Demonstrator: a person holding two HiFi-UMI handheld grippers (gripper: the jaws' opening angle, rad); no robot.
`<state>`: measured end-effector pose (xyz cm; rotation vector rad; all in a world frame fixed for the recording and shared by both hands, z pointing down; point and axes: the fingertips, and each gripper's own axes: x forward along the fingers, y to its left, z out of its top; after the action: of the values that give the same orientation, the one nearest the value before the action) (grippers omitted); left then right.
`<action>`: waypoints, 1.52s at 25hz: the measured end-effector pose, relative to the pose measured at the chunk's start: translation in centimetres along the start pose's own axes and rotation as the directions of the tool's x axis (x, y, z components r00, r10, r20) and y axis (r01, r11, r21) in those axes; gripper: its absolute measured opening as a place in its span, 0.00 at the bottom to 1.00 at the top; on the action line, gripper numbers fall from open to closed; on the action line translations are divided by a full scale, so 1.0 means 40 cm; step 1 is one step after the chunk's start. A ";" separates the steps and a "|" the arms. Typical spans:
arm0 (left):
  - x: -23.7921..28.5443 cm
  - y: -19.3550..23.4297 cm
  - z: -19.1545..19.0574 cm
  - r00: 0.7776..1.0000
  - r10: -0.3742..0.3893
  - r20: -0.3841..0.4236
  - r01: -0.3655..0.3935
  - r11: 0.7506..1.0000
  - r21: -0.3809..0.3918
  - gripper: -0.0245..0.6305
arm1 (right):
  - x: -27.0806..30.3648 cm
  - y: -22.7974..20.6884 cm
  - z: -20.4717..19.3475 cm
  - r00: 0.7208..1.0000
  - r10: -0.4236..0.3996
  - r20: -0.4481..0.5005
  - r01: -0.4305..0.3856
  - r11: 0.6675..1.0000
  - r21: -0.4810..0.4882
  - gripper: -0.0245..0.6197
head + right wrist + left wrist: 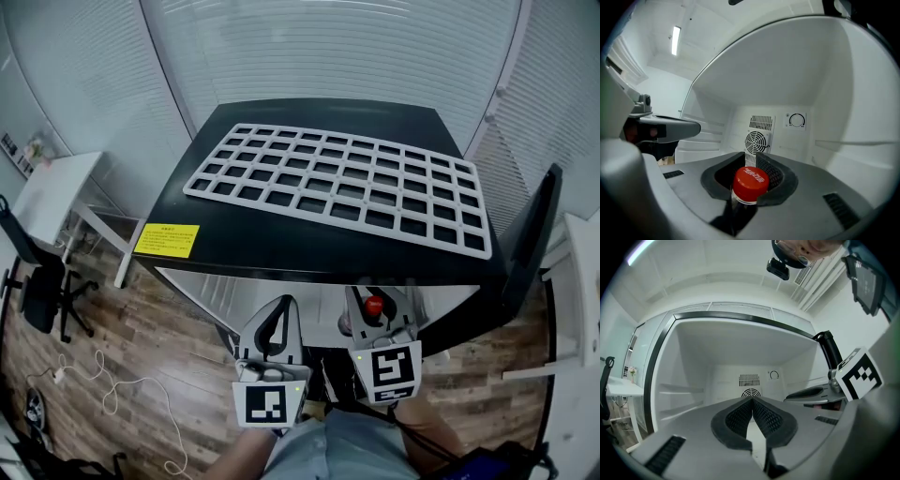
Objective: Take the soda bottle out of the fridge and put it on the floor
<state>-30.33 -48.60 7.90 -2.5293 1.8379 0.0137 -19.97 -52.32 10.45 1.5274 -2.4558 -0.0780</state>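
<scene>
The soda bottle (750, 180) shows its red cap (374, 305) and clear neck between the jaws of my right gripper (751, 161). The pads press on its neck just below the cap, and its body is hidden under the gripper. In the head view my right gripper (382, 305) reaches into the mouth of the open fridge (281, 234). My left gripper (752, 399) is beside it on the left, also pointing into the white fridge interior. Its jaws are shut tip to tip with nothing in them. From above, the left gripper (277, 309) sits level with the right one.
The low fridge has a black top carrying a white grid rack (337, 183) and a yellow label (167, 240). Its door (530, 244) stands open at the right. A fan grille (755, 140) and dial (797, 120) are on the back wall. An office chair (37, 281), white table (52, 192) and cable (122, 384) are at the left on the wooden floor.
</scene>
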 end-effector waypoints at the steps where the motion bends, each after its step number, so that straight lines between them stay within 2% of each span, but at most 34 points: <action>1: -0.004 -0.003 0.002 1.000 -0.003 0.000 0.003 1.000 0.001 0.06 | -0.008 0.004 0.005 1.000 0.000 -0.001 0.000 1.000 0.004 0.17; 8: -0.053 -0.013 0.018 1.000 -0.026 0.004 0.026 1.000 -0.001 0.06 | -0.063 0.042 0.027 1.000 -0.005 0.026 0.005 1.000 -0.003 0.17; 17: -0.189 -0.070 0.066 0.998 -0.068 0.018 0.068 0.998 0.013 0.06 | -0.223 0.104 0.063 0.999 -0.028 0.036 0.027 1.000 0.014 0.17; 21: -0.278 -0.087 0.063 0.994 -0.108 0.008 0.108 0.994 0.014 0.06 | -0.315 0.165 0.071 0.997 -0.049 0.058 0.048 0.999 0.016 0.17; 28: -0.397 -0.170 0.044 0.979 -0.202 -0.006 0.202 0.979 0.015 0.06 | -0.486 0.240 0.043 0.995 -0.091 0.049 0.090 0.995 0.032 0.17; 33: -0.433 -0.273 0.036 0.964 -0.267 -0.012 0.267 0.964 0.016 0.06 | -0.595 0.238 0.014 0.991 -0.124 0.051 0.122 0.991 0.052 0.17; 38: -0.468 -0.409 0.046 0.933 -0.361 -0.004 0.361 0.932 0.029 0.06 | -0.721 0.201 -0.019 0.980 -0.195 0.049 0.191 0.978 0.088 0.17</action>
<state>-20.56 -25.73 6.49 -2.8008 1.3313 -0.0157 -14.70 -23.00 7.39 1.8210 -2.3737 -0.0558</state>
